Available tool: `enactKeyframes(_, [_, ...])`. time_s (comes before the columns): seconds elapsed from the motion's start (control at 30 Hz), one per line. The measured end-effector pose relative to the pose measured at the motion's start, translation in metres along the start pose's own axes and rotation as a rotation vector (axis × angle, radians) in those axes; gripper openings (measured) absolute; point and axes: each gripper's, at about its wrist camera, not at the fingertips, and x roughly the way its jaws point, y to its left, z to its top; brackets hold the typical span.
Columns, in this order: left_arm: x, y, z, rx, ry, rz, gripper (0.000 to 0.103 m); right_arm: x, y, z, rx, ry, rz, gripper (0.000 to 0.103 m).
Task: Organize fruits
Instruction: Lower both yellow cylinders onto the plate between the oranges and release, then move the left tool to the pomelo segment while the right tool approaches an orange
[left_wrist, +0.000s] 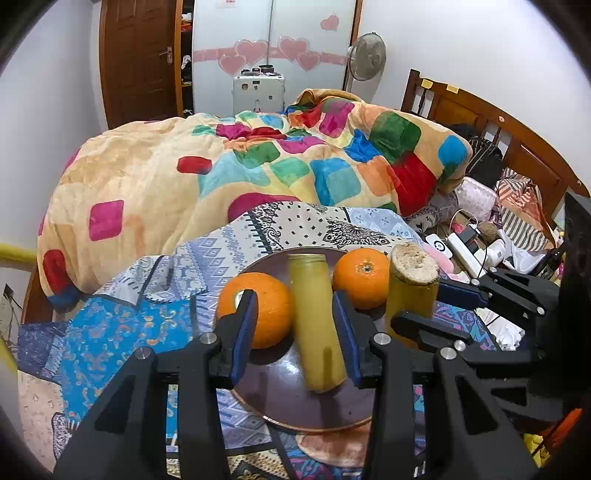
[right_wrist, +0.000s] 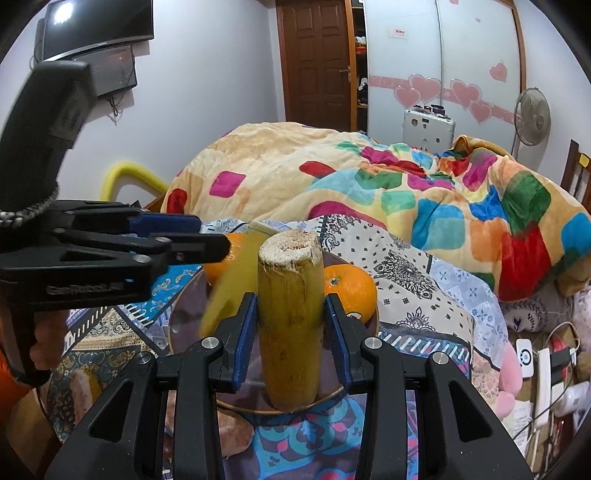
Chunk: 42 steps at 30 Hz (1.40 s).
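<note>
Two oranges (left_wrist: 255, 310) (left_wrist: 360, 277) were crowded at the plate's (left_wrist: 280, 391) far edge. The left gripper (left_wrist: 295, 325) was released around one yellow stalk (left_wrist: 317, 325); another stalk (right_wrist: 290, 317) was clenched by the right gripper (right_wrist: 291, 325).

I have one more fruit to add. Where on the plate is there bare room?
The near part of the plate is bare, this side of the left orange and beside the leaning cane piece. The far half is crowded: the right orange sits beside the upright cane piece, which the right gripper holds.
</note>
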Motion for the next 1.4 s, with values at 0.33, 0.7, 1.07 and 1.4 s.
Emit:
enactKeyframes(0.33, [-0.012,0.02,-0.023,0.006,0.003,0.042,0.042,0.016,0.007,0.009,-0.005,0.023,-0.032,0.034])
enactKeyframes(0.7, [-0.033,0.029,-0.042,-0.011,-0.005,0.07,0.051,0.005,0.017,0.013,0.003,0.011,-0.031,0.051])
enactKeyframes(1.07, [-0.085,0.01,-0.072,-0.029,-0.017,0.095,0.074,-0.063,0.037,-0.005,-0.021,-0.053,-0.044,0.051])
enactKeyframes(1.4, [-0.117,-0.017,-0.117,-0.08,-0.017,0.139,0.098,-0.104,0.045,-0.043,-0.017,-0.046,-0.037,0.051])
